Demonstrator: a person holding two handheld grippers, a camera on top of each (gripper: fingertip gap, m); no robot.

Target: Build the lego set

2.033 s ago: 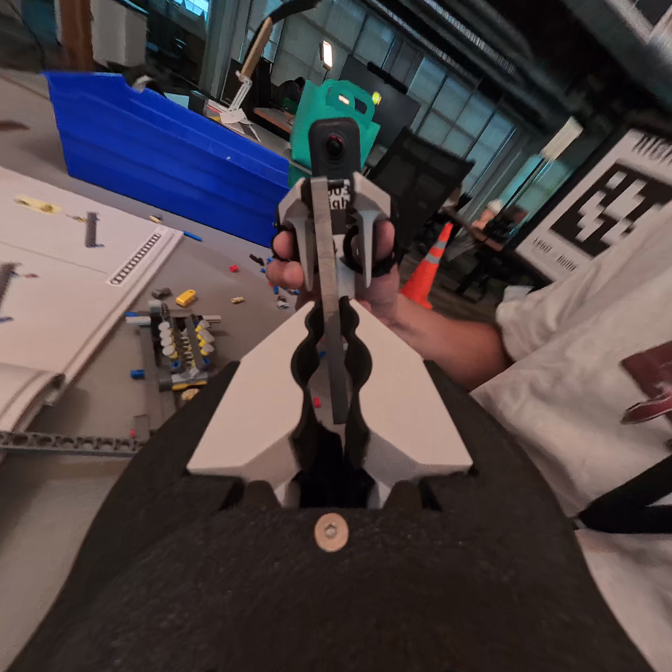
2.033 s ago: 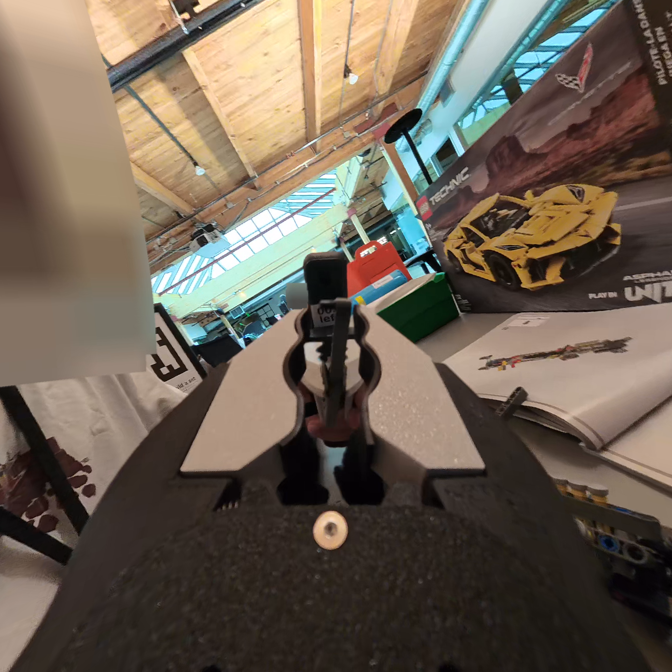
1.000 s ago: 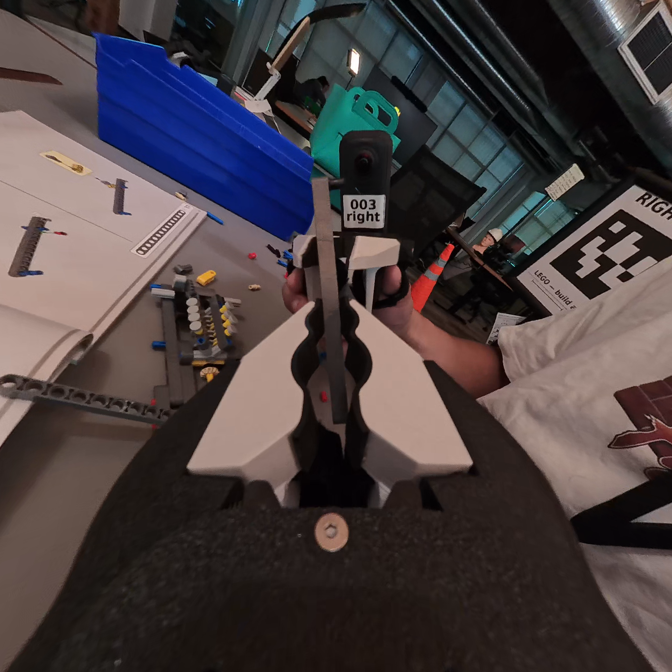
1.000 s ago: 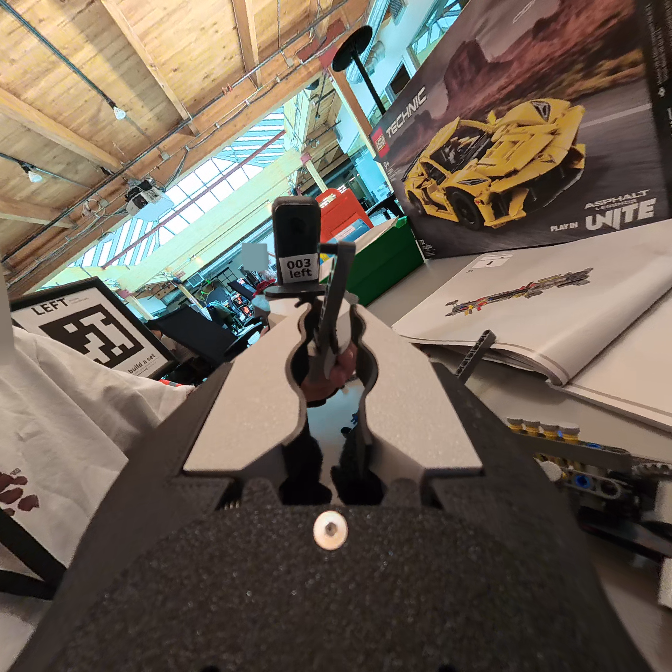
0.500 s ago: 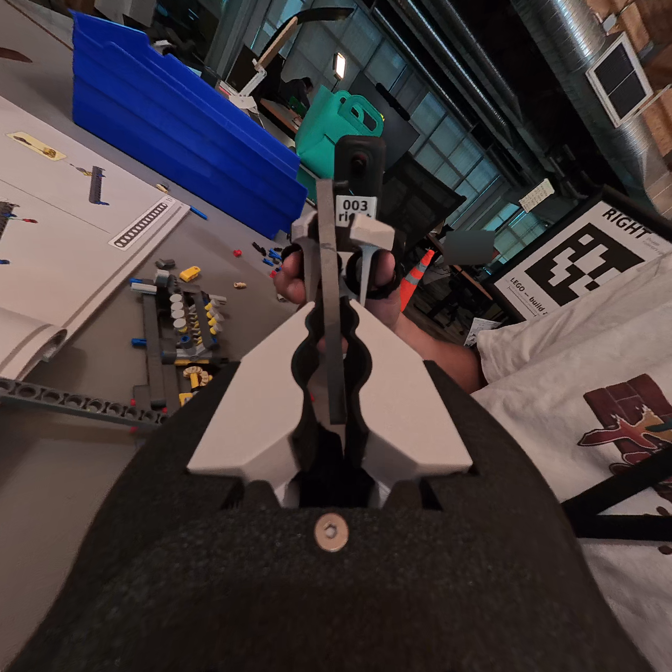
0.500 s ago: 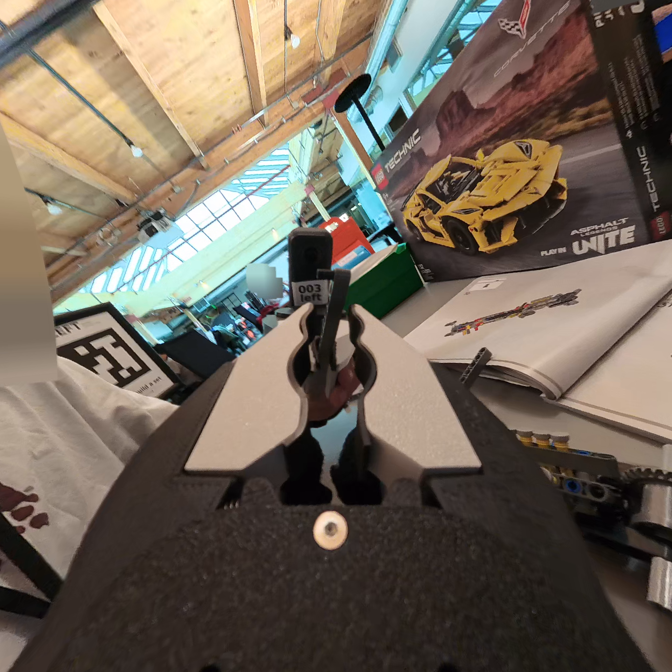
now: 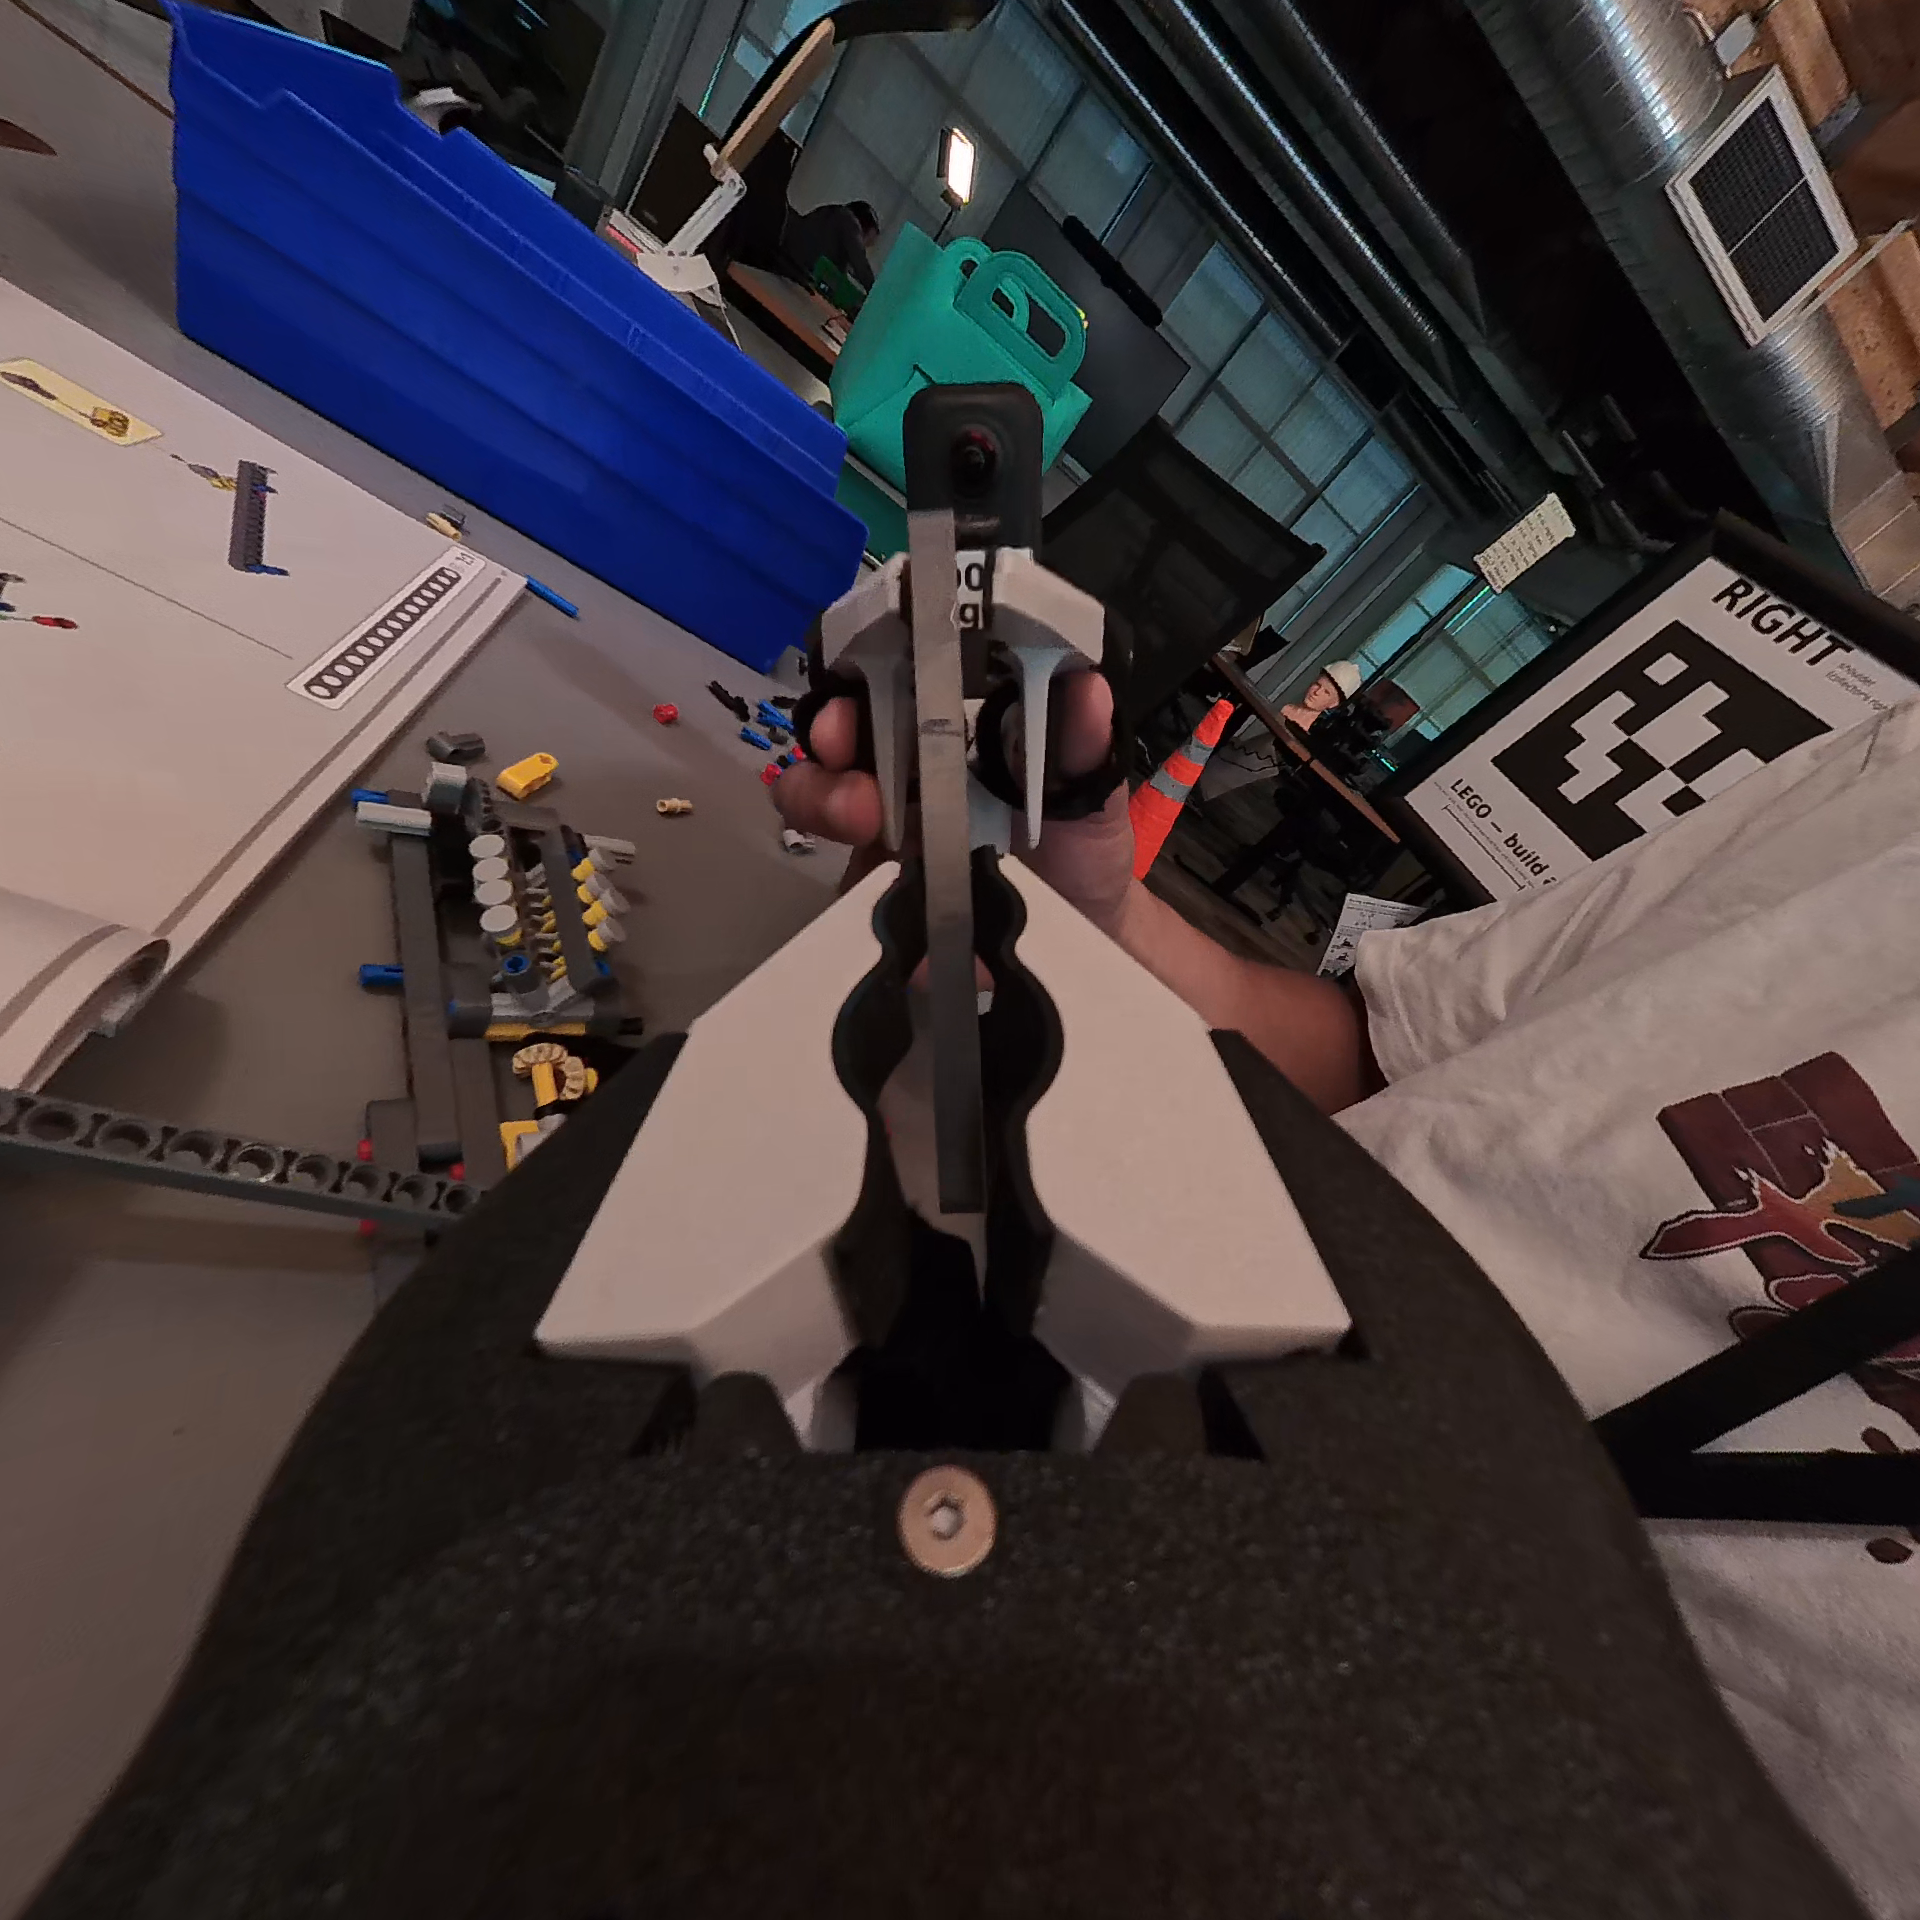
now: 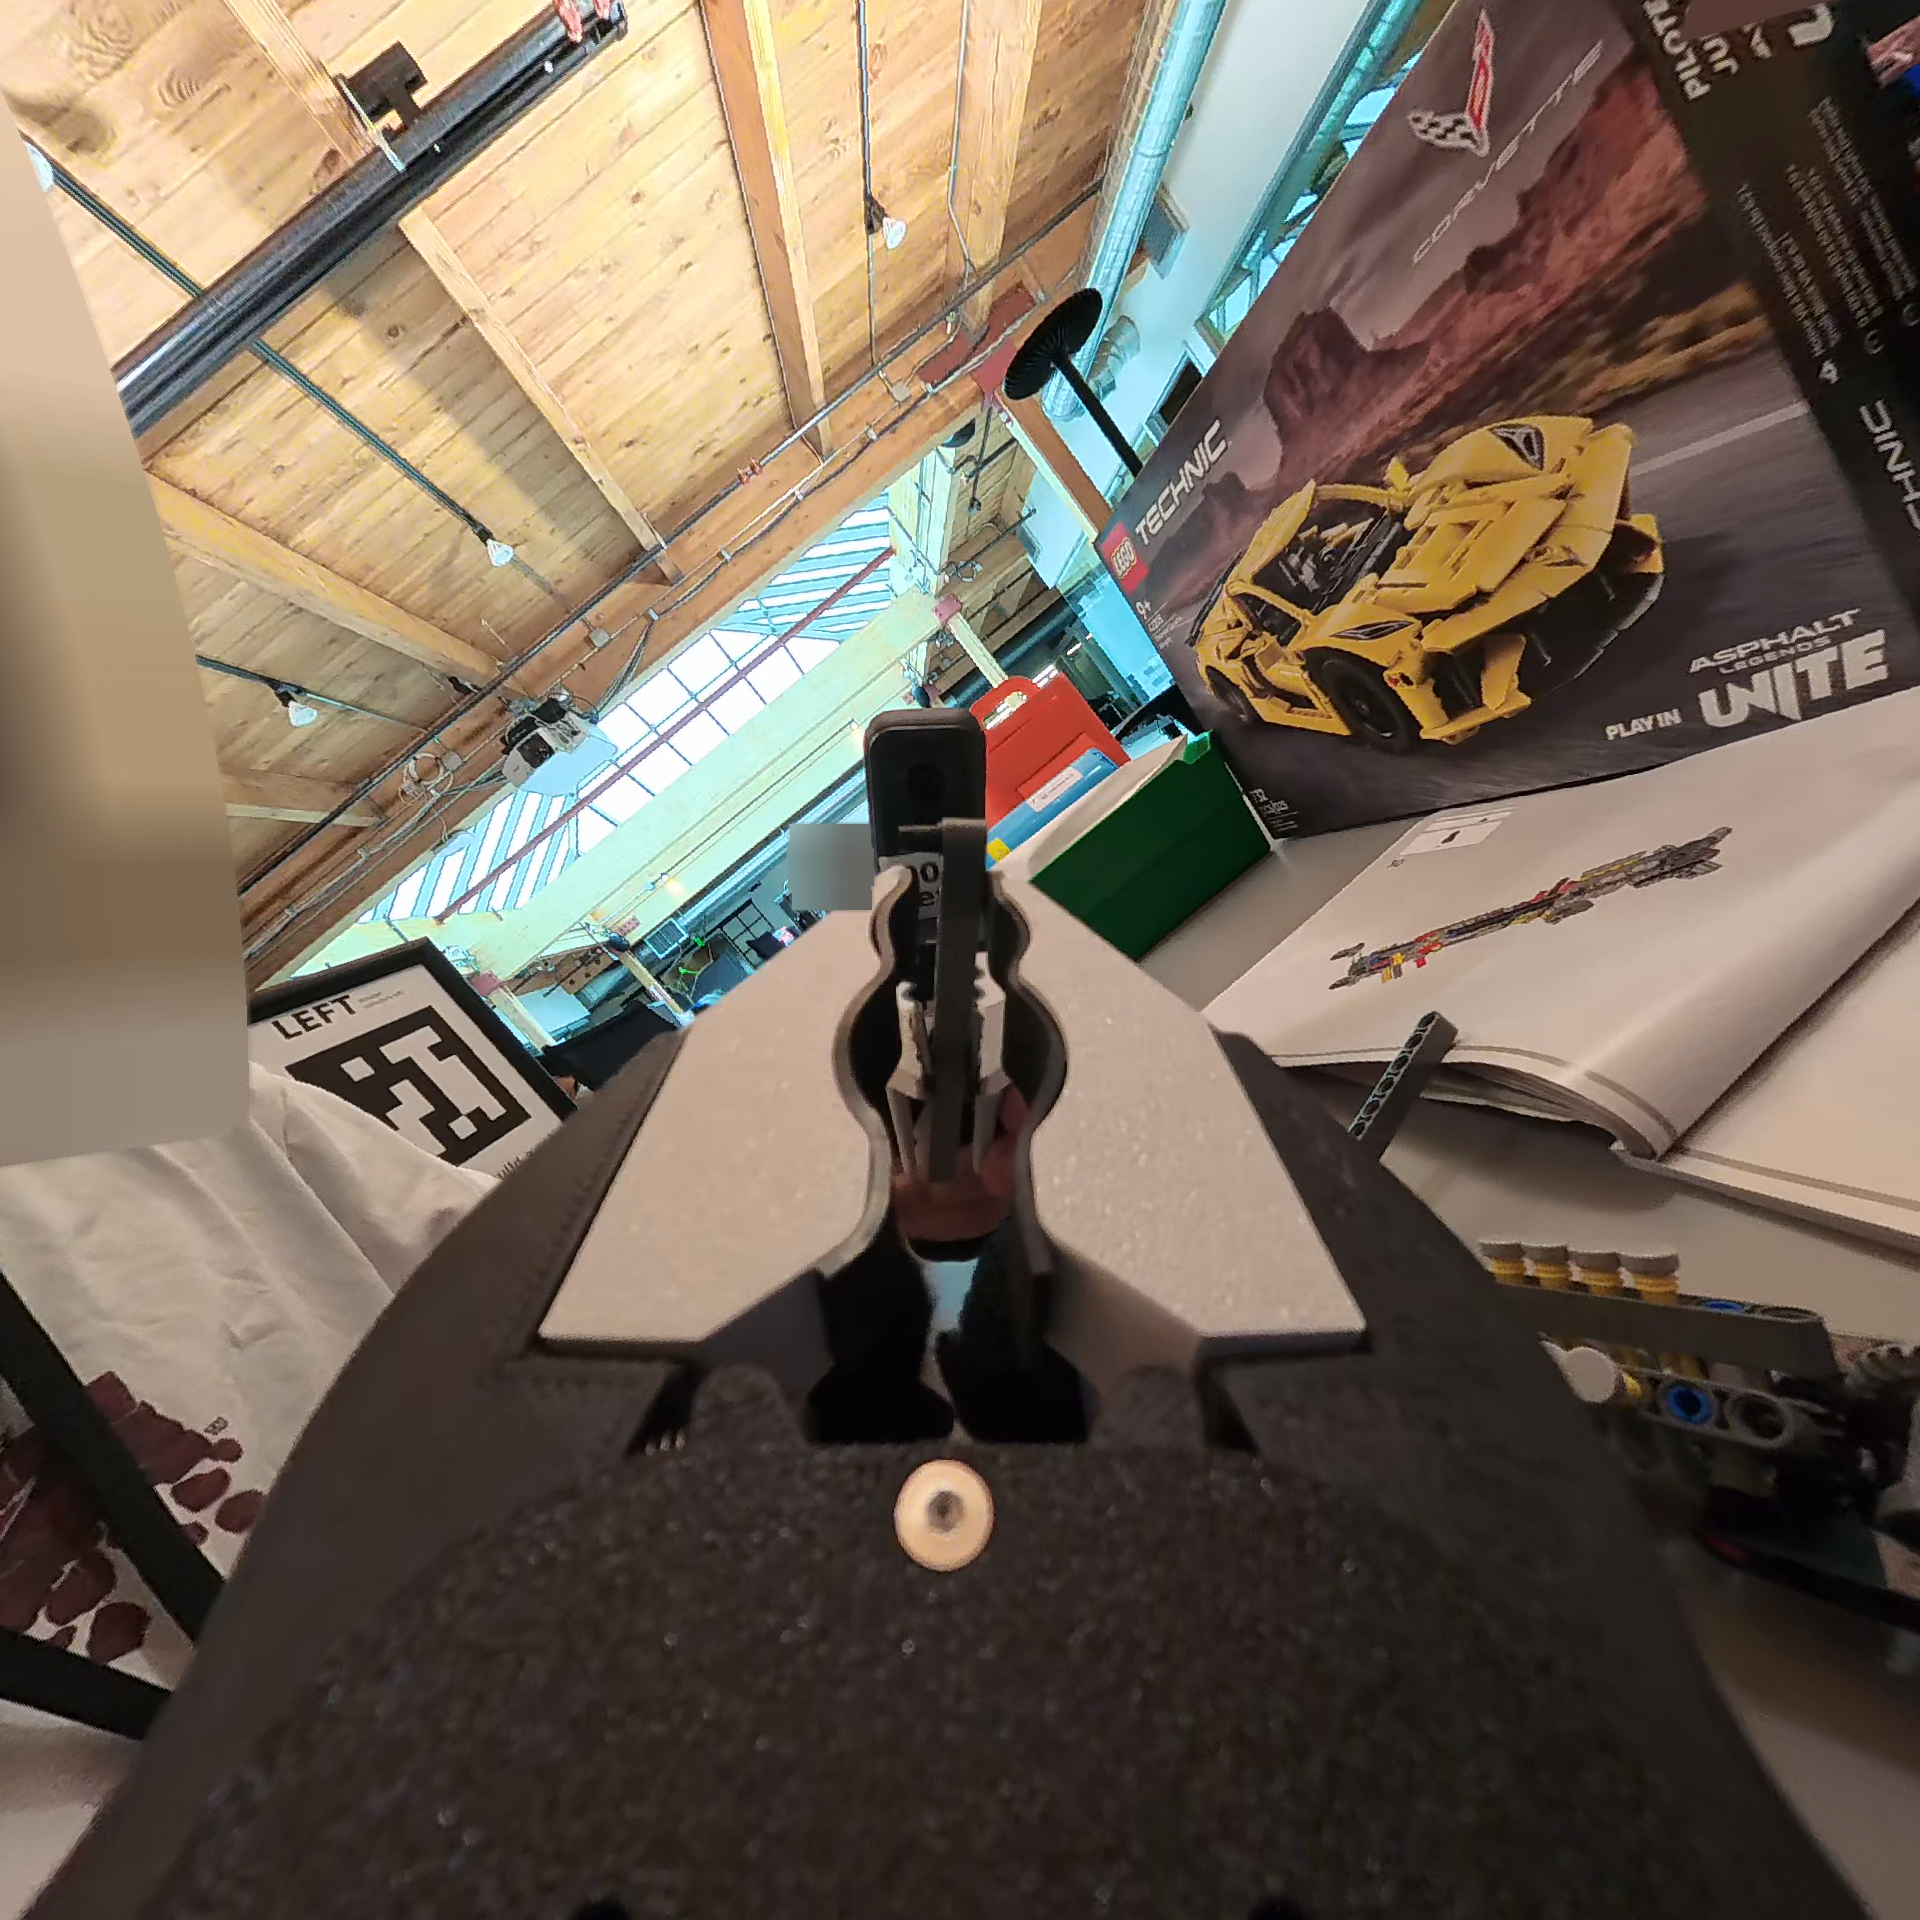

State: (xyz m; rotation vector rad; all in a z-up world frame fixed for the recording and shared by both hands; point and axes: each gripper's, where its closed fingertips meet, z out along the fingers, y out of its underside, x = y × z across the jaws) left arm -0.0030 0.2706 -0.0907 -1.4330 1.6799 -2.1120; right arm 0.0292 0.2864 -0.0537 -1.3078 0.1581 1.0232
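Both grippers are facing each other above the table, sharing one long grey beam point(image 7: 951, 935). The left gripper point(image 7: 951, 904) is clamping one end of it, and the beam's long axis is running straight ahead from those jaws toward the right gripper point(image 7: 961, 717), which is closing on the far end. From the right gripper's own camera the same beam point(image 8: 951, 997) is standing edge-on between its fingers, so both are gripping it, neither nearer.

Below and to the left, the half-built grey and yellow frame point(image 7: 499, 935) is lying on the table, with a second holed beam point(image 7: 229, 1158) just beside it. Farther off, loose small pieces point(image 7: 665, 805) are scattering toward the open instruction book point(image 7: 208, 644) and the blue bin point(image 7: 468, 301). Judging by this, nothing is blocking the way down to the frame.
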